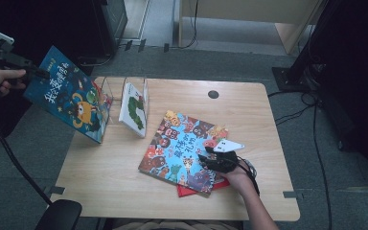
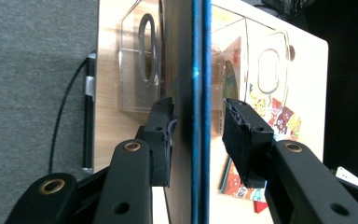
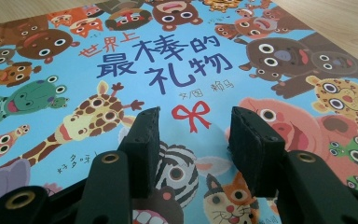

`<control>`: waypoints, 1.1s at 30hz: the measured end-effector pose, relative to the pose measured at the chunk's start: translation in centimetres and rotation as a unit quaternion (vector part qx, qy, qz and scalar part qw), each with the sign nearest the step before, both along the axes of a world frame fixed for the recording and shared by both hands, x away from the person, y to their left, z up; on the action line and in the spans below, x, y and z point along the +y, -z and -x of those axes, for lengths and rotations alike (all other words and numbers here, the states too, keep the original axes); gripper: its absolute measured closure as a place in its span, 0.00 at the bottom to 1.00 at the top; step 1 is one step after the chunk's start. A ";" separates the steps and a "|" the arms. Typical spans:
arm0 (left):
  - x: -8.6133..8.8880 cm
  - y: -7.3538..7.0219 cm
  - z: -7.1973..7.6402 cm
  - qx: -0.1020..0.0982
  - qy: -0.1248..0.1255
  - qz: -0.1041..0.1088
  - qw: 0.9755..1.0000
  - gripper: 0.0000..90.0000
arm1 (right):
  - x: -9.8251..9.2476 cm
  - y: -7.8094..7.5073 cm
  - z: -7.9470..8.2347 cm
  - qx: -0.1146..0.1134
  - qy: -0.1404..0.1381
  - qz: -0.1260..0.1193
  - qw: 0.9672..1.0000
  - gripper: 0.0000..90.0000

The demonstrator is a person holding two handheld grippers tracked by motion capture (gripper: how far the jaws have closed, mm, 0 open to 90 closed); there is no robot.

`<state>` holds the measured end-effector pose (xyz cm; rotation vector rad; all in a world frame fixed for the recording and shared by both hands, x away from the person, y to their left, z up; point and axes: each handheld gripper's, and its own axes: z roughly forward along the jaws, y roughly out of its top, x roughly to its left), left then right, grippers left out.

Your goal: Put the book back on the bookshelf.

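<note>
We see the left gripper (image 2: pixel 198 135) spread, a blue book (image 1: pixel 69 96) edge-on between its jaws, at the rack (image 1: pixel 124 96). The right gripper (image 3: pixel 193 140) stands open over the animal book (image 1: pixel 182 148) on the table (image 1: pixel 258 124).

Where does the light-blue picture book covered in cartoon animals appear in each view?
High view: the light-blue cartoon-animal picture book lies flat mid-table, on a red book.
Left gripper view: right of centre, behind the upright dark-blue book.
Right gripper view: close-up cover, beyond the black fingers.
Shared landmark: the light wooden table.
</note>
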<state>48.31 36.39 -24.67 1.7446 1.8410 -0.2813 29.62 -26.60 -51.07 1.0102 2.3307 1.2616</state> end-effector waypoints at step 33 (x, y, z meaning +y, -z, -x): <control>-3.6 -6.2 3.9 -0.069 0.037 -0.013 0.997 0.65 | -1.3 -0.9 -2.1 0.046 0.015 0.008 0.999 0.55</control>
